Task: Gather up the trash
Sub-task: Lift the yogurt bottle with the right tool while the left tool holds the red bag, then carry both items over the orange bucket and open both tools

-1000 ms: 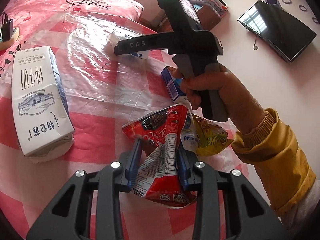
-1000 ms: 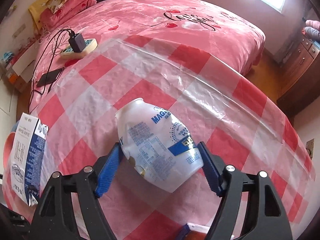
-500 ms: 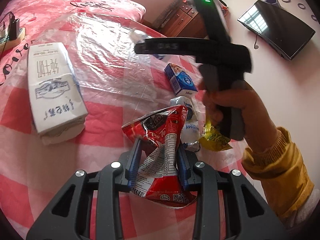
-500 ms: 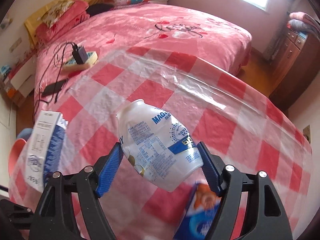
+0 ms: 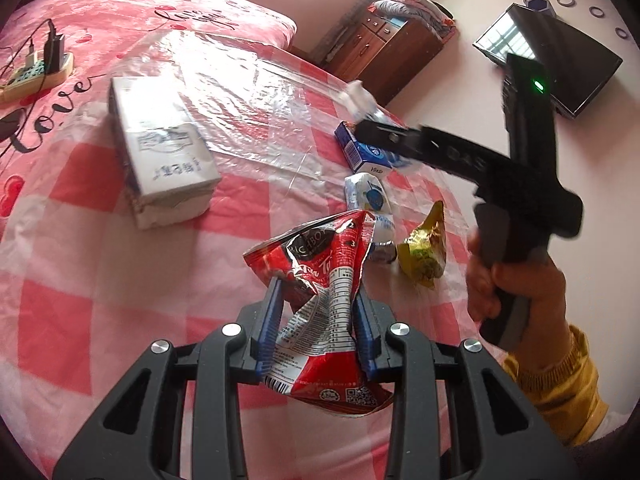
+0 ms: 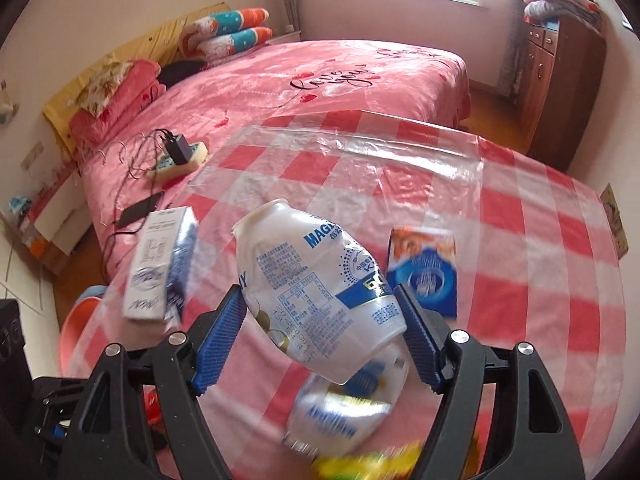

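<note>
My left gripper [image 5: 318, 316] is shut on a crumpled red snack wrapper [image 5: 320, 276], held above the red-and-white checked cloth [image 5: 80, 280]. My right gripper [image 6: 322, 314] is shut on a white plastic bottle with blue print [image 6: 316, 280], lifted off the cloth; in the left wrist view it shows as a black tool [image 5: 472, 168] in a person's hand [image 5: 516, 284]. Left lying on the cloth are a white milk carton [image 5: 160, 152], a small blue carton [image 5: 362, 152], a crushed clear bottle [image 5: 366, 196] and a yellow-green wrapper [image 5: 424, 252].
A clear plastic sheet [image 5: 240, 92] covers the far part of the cloth. A pink bed [image 6: 340, 76] with a power strip and charger [image 6: 180, 156] lies beyond. A wooden cabinet [image 6: 556, 76] stands at right, a dark screen [image 5: 560, 60] hangs on the wall.
The right gripper has swung right and upward with the white bottle, away from the plastic sheet. The left gripper still grips the red wrapper and has drifted slightly across the cloth.
</note>
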